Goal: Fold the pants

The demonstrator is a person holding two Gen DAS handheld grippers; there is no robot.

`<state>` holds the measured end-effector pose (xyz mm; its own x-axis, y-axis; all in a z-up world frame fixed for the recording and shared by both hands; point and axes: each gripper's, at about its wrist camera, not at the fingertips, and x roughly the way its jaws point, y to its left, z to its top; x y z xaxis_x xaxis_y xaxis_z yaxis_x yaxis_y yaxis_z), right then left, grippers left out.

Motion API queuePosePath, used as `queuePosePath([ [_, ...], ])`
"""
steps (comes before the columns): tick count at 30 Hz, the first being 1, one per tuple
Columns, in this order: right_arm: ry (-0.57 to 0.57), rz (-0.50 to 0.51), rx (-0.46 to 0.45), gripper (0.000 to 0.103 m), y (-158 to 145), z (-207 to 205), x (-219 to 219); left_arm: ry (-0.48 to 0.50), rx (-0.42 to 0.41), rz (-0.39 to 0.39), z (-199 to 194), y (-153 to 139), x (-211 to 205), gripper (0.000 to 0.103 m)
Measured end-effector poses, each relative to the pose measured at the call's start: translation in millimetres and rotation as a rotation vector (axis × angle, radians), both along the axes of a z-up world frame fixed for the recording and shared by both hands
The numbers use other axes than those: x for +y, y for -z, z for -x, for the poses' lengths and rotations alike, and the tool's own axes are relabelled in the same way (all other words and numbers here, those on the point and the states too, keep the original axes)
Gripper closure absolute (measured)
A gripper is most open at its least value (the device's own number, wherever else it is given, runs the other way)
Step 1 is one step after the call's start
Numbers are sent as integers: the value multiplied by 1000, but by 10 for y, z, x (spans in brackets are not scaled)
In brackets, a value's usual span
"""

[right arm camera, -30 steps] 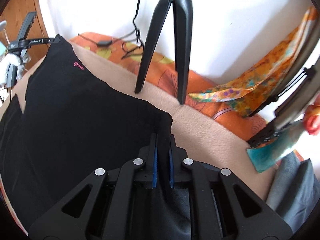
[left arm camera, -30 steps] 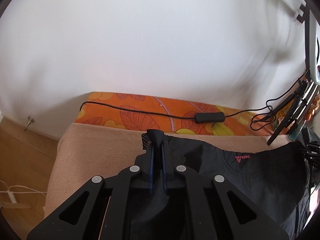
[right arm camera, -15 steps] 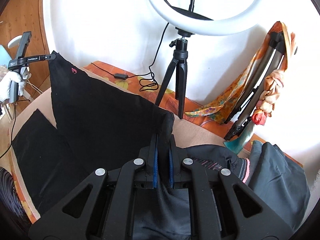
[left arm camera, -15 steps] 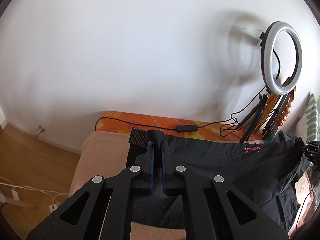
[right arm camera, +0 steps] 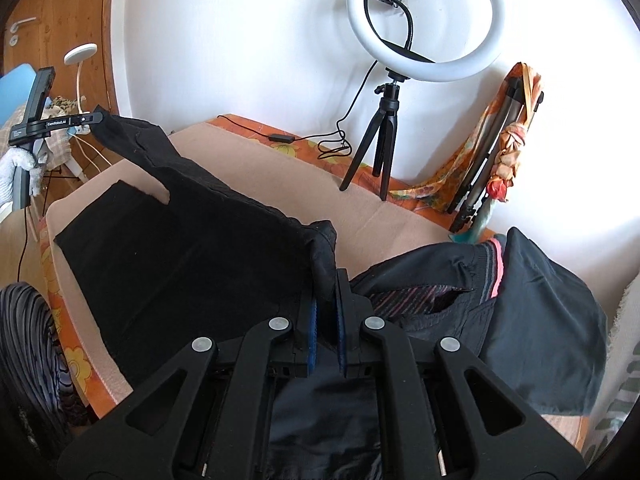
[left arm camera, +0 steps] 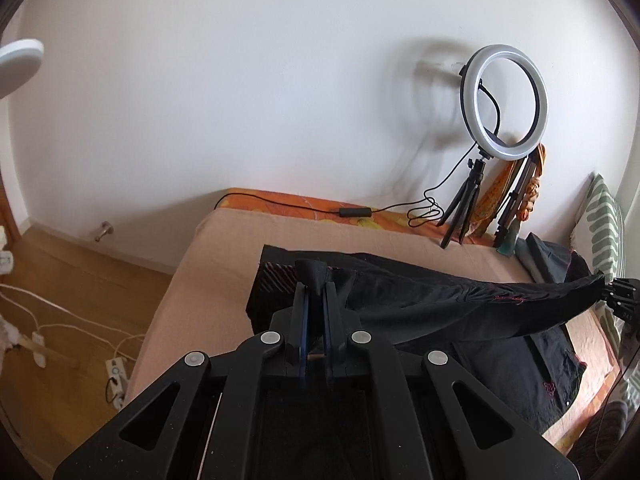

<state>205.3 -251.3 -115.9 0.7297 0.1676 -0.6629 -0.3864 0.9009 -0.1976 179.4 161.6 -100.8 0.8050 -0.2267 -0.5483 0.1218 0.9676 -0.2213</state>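
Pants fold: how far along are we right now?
Both corners are gripped: left gripper and right gripper are shut on the black pants, holding one edge raised above the bed. The fold is not yet laid down or flattened.

a ring light (right arm camera: pixel 425 20) is standing on its tripod (right arm camera: pixel 380 144) at the back of the bed (left arm camera: pixel 320 236), a folded tripod (right arm camera: pixel 486 160) wrapped in a scarf (right arm camera: pixel 508 148) leaning just beside it, its cable (left arm camera: pixel 304 208) trailing along the bed's far edge.
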Motion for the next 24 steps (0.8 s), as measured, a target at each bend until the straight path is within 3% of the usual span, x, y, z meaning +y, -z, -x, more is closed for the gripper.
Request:
queuePosePath([
  [10, 30, 21, 18, 95, 396, 640, 85, -21, 78, 45, 757, 539, -64, 99],
  [18, 40, 64, 66, 95, 772, 869, 119, -24, 145, 50, 1025, 888, -66, 98],
  [22, 47, 97, 67, 95, 856, 901, 163, -34, 180, 123, 1137, 1007, 27, 94],
  [24, 54, 99, 76, 95, 877, 892, 166, -37, 202, 200, 1196, 1059, 111, 90],
])
